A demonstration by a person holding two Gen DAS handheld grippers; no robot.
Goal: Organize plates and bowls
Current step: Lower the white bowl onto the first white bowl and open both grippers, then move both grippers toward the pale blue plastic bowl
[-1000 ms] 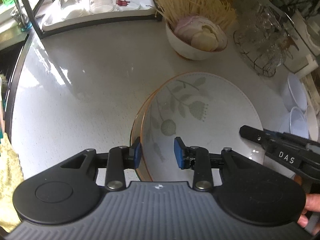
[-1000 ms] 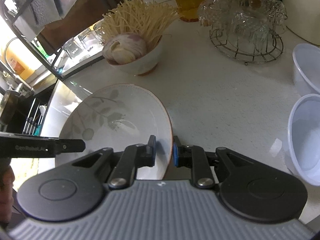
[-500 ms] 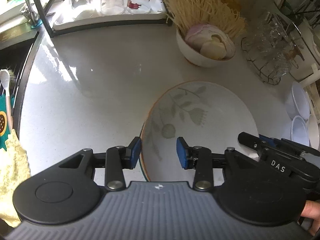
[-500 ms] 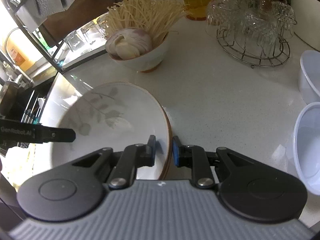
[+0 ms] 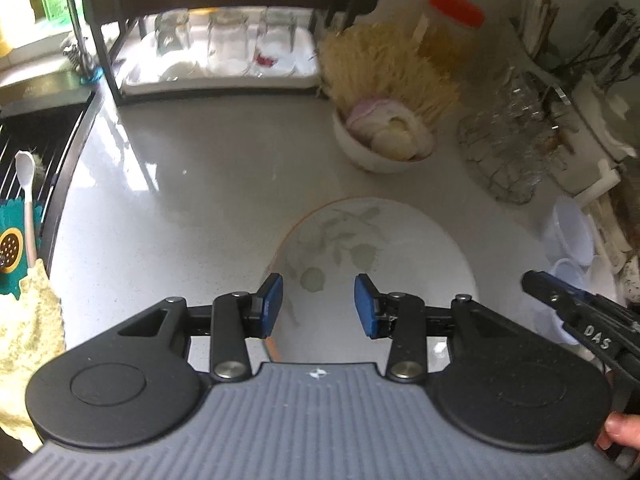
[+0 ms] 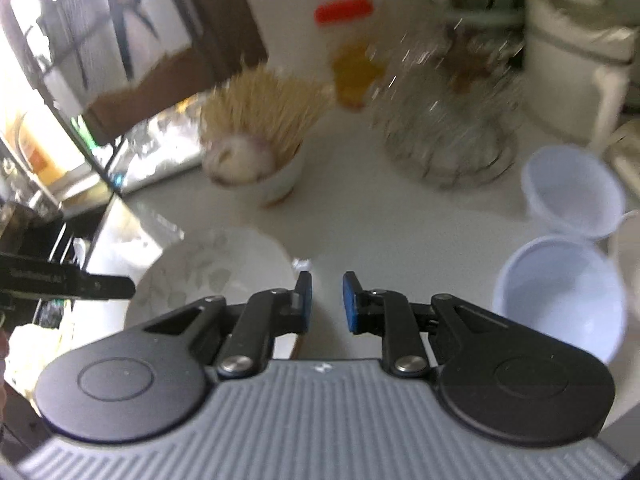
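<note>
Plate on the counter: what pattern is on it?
Grey-green leaf sprigs on white, orange rim on the plate; clearest in the left wrist view.

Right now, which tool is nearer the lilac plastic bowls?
Right. The right tool is just left of the lilac plastic bowls; the left tool is over the leaf-patterned white plate, farther off.

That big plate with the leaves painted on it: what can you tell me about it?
The plate is large, round and shallow, white and glossy like ceramic, with a thin orange rim and a faded grey-green pattern of leaves and flowers. It looks empty and rests on the pale counter, in front of a bowl of vegetables. The left hand-held gripper hangs open over its near edge without touching it. The right hand-held gripper is beside it; blur hides any contact there.
</note>
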